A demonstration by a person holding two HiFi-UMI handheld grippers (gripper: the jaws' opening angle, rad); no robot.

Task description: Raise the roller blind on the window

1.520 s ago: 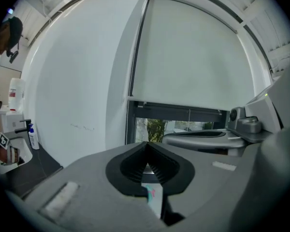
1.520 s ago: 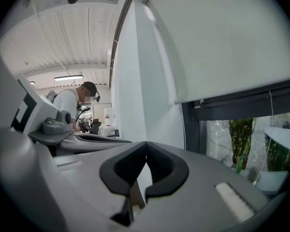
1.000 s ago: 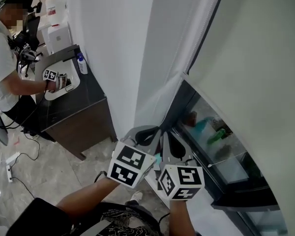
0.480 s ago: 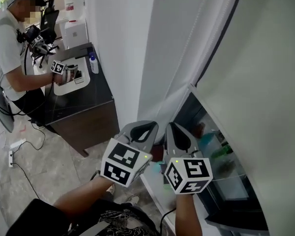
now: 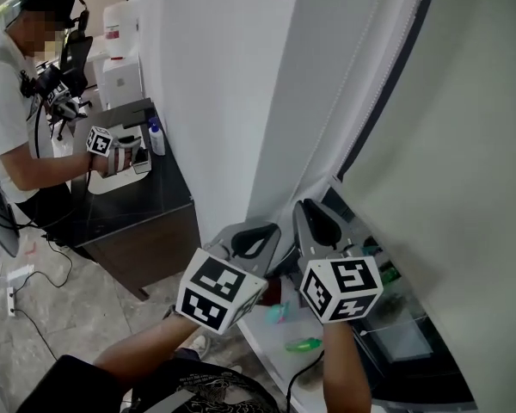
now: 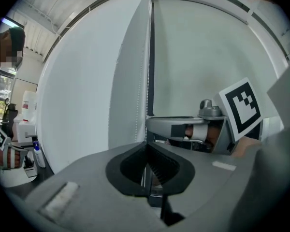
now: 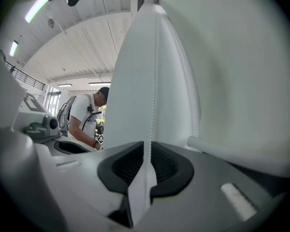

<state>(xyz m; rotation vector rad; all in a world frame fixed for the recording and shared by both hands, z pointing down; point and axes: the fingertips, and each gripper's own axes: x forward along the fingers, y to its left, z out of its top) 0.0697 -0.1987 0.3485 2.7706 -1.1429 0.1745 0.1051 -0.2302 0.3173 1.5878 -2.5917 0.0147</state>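
One roller blind (image 5: 464, 144) fills the right side of the head view, a broad off-white sheet hanging low over the window (image 5: 394, 329). Only a strip of glass shows beneath its bottom bar (image 7: 241, 151). Left of it stands a white wall (image 5: 215, 84), and beyond that one dark counter (image 5: 150, 198). One other person (image 5: 9, 119) leans over the counter's left edge and holds a third gripper (image 5: 112, 149) with a marker cube there. One small bottle (image 5: 157, 136) with a blue cap stands at the counter's far edge, close to the wall.

Two grippers are held up side by side in front of the blind's left edge, close together.

The left gripper (image 6: 146, 146) points at the gap between wall and blind. Its jaws are pressed together, with the bead chain (image 7: 155, 71) pinched between the ribbed pads.

The right gripper (image 7: 149, 146) sits just beside the left one and a little higher in the head view. Its jaws have just been opening and now stand slightly apart. The chain runs down through the narrow gap between them, and the pads do not press on it.

Two strands of the chain show in the right gripper view. One drops straight into the jaws. The other curves down farther right, beside the blind's edge.
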